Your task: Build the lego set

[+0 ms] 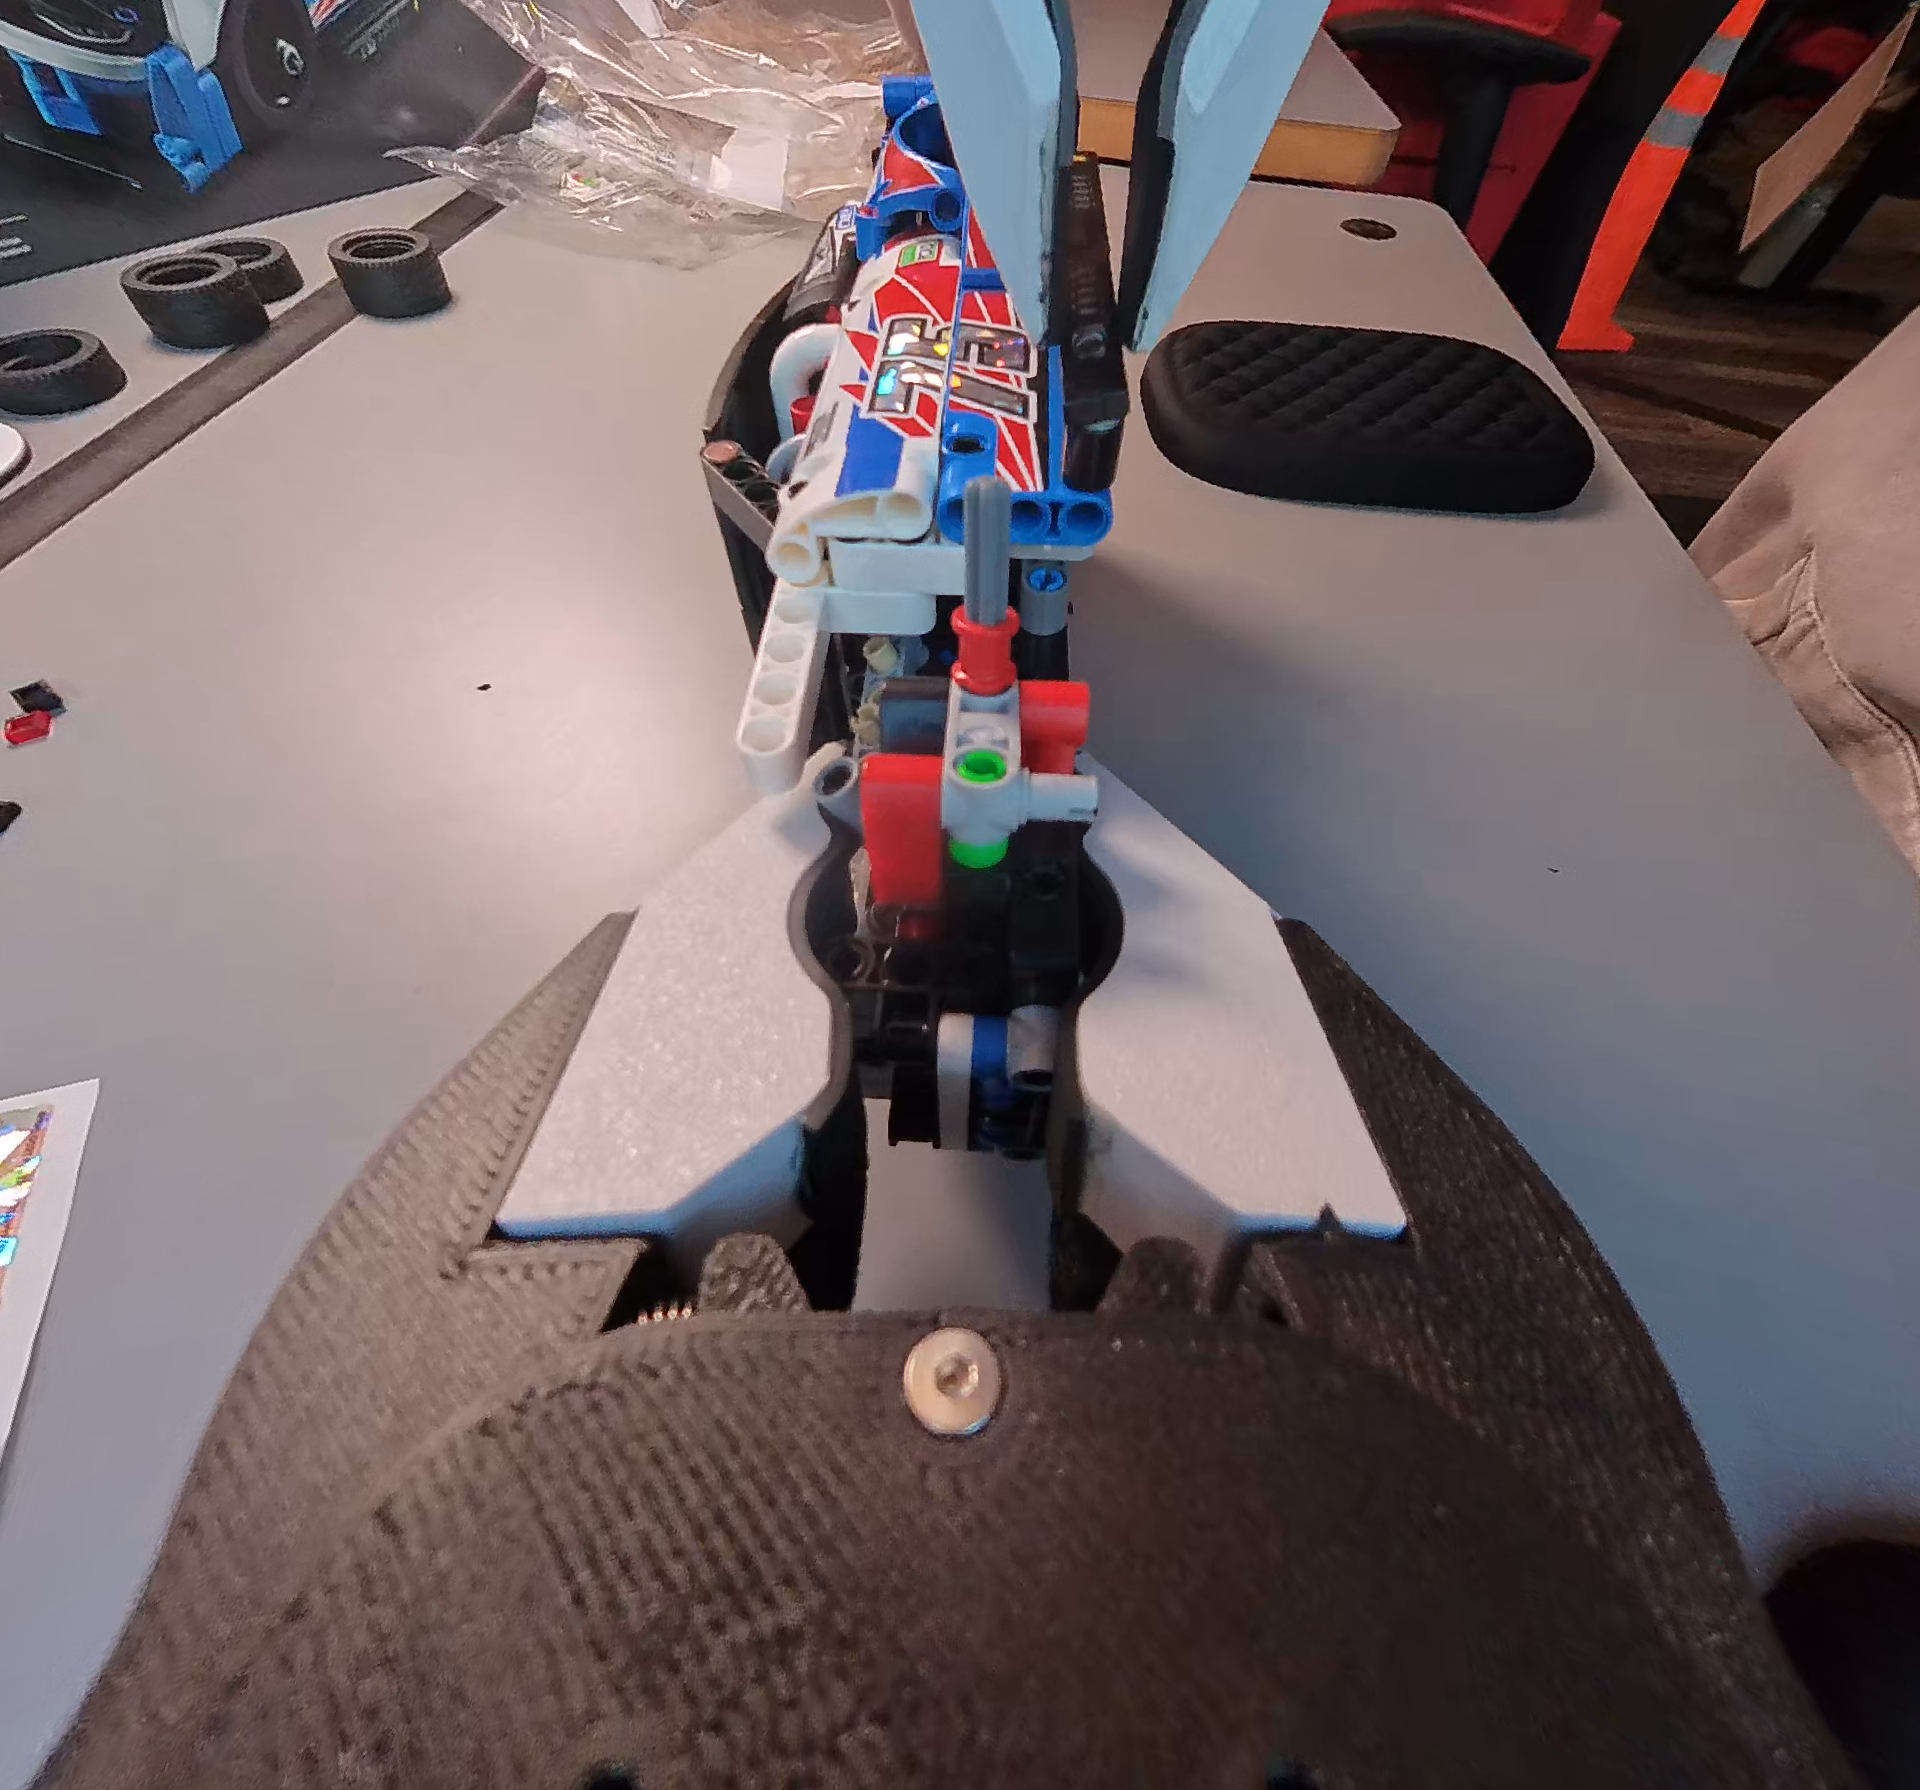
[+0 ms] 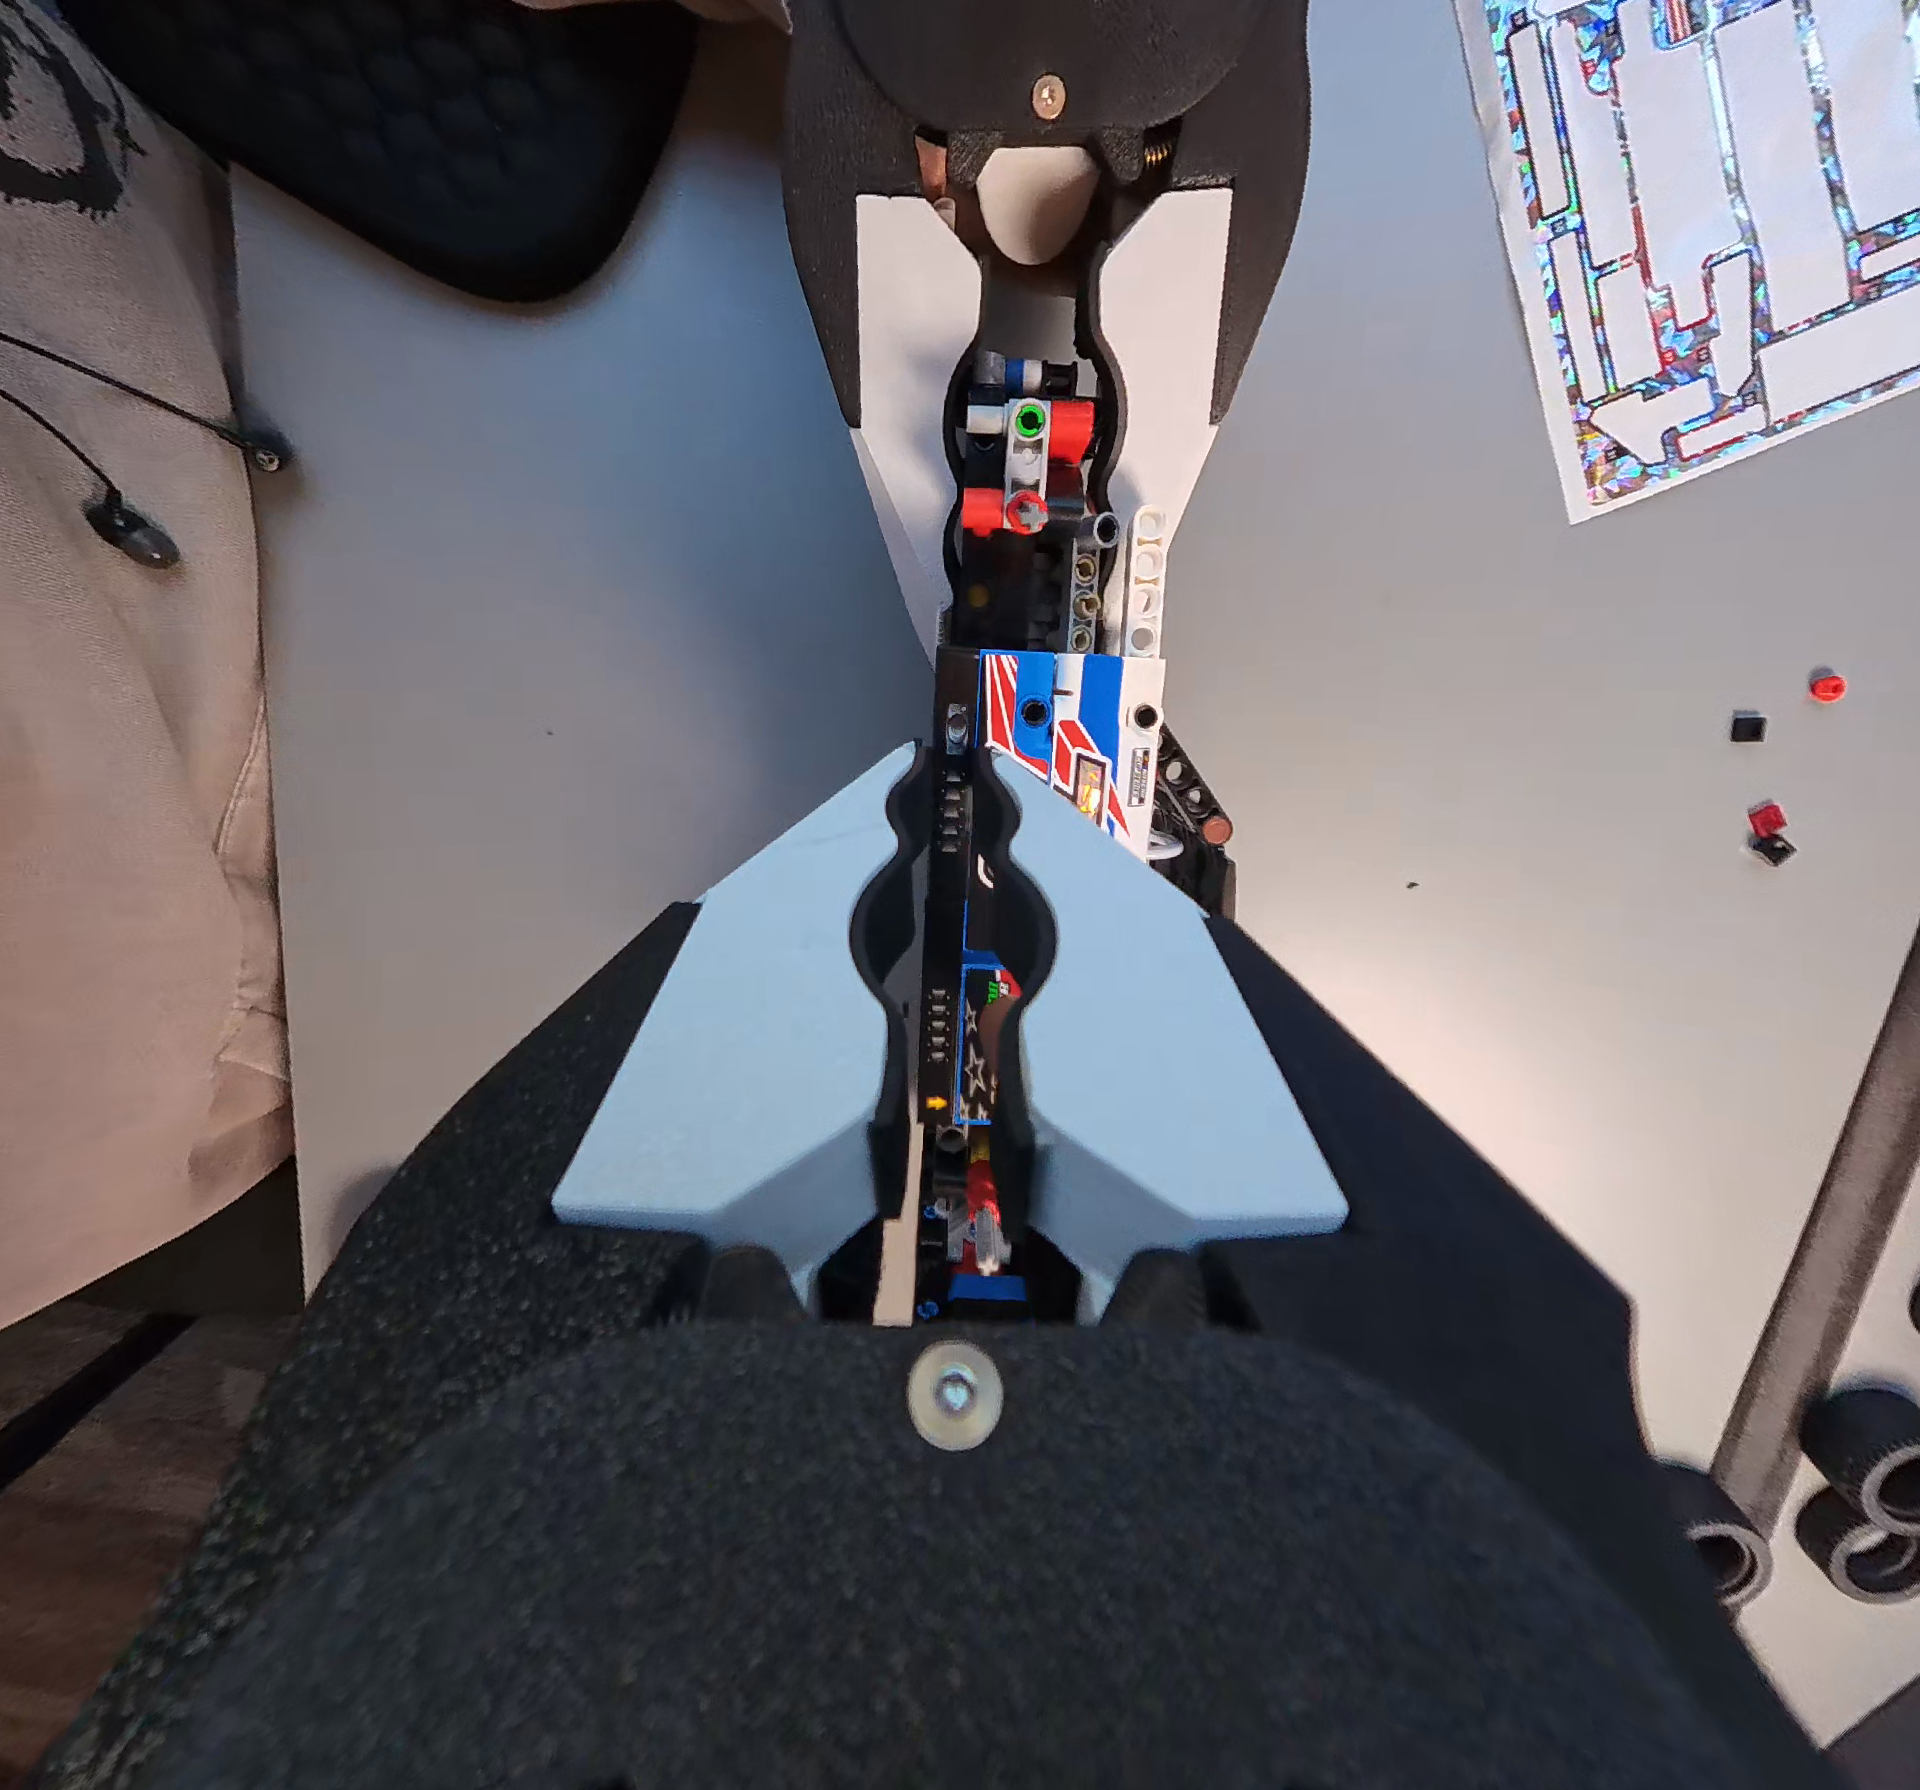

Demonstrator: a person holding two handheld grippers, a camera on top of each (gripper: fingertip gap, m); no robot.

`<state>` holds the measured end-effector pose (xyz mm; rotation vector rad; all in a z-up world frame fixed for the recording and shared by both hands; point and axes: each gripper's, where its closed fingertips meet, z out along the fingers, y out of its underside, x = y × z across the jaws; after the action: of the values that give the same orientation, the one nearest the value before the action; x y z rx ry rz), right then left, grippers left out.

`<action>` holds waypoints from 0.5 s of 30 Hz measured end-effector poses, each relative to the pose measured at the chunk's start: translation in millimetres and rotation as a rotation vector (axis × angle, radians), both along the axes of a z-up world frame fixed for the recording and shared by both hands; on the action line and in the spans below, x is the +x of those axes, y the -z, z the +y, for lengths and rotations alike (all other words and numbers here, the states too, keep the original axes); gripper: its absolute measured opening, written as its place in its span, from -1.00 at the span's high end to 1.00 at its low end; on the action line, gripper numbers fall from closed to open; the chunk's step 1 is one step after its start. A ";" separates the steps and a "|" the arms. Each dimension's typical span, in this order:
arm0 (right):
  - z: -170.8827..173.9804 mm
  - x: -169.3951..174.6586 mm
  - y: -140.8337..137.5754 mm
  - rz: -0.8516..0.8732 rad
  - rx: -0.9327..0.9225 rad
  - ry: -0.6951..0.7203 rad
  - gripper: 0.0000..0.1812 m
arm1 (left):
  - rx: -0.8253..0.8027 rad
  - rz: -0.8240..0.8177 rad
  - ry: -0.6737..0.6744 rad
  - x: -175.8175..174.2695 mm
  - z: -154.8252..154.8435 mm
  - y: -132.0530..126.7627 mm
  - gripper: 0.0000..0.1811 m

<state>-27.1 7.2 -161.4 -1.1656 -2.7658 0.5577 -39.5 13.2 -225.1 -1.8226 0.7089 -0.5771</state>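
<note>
The lego car body [image 1: 935,410], a long half-built frame with red, white and blue stickered panels, is held above the grey table [image 1: 416,597] between the two grippers, one at each end. The left gripper [image 1: 961,909] has its pale grey fingers [image 1: 717,992] closed onto the black end of the frame, where a red, grey and green cluster of pins and a grey axle [image 1: 985,545] stick up just past the tips. The right gripper [image 2: 961,909] grips the opposite, stickered end, its light blue fingers [image 2: 758,992] pressed on a thin black strip and the blue panel, leaving only a narrow gap filled by the model. The left wrist view alone shows the printed box [image 1: 208,5] with the finished car, crumpled clear bags [image 1: 665,109], loose black tyres [image 1: 197,291] in a row, and an orange cone [image 1: 1673,161] on the floor beyond. The right wrist view alone shows the holographic sticker sheet [image 2: 1704,182] nearly whole and a person's beige sleeve [image 2: 125,805]. Both views show a black quilted pad [image 1: 1361,415] near the table edge and small loose red and black pieces [image 2: 1766,826] on the table.
</note>
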 end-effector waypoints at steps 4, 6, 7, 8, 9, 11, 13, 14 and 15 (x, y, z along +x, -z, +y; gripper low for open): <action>-1.7 1.5 0.8 0.011 -0.031 0.016 0.95 | -0.002 0.001 0.003 0.9 -0.4 0.1 0.62; -0.4 0.3 1.0 0.048 -0.020 0.017 0.95 | -0.013 -0.013 0.001 0.3 0.2 0.1 0.62; -0.1 0.1 1.0 0.062 -0.016 0.019 0.95 | -0.016 -0.016 0.003 0.4 0.4 0.1 0.62; -0.4 0.3 1.1 0.070 -0.020 0.021 0.95 | -0.018 -0.016 0.005 0.5 0.3 0.3 0.62; -0.3 0.0 1.2 0.082 -0.022 0.027 0.95 | -0.022 -0.019 0.002 0.5 0.5 0.4 0.62; 1.6 -1.8 1.1 0.119 -0.009 0.041 0.95 | -0.039 -0.037 -0.003 -0.3 1.3 0.5 0.62; 1.8 -1.8 1.2 0.149 0.008 0.044 0.95 | -0.051 -0.044 -0.003 -0.2 1.5 0.8 0.62; 2.3 -2.2 1.3 0.169 0.023 0.044 0.95 | -0.058 -0.048 -0.004 -0.2 1.7 0.9 0.62; 3.3 -3.1 1.3 0.195 0.043 0.042 0.95 | -0.065 -0.056 -0.006 -0.4 2.2 0.9 0.62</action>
<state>-30.2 10.5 -162.7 -1.0940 -2.5714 0.5715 -39.9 15.4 -225.9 -1.8608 0.6532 -0.6515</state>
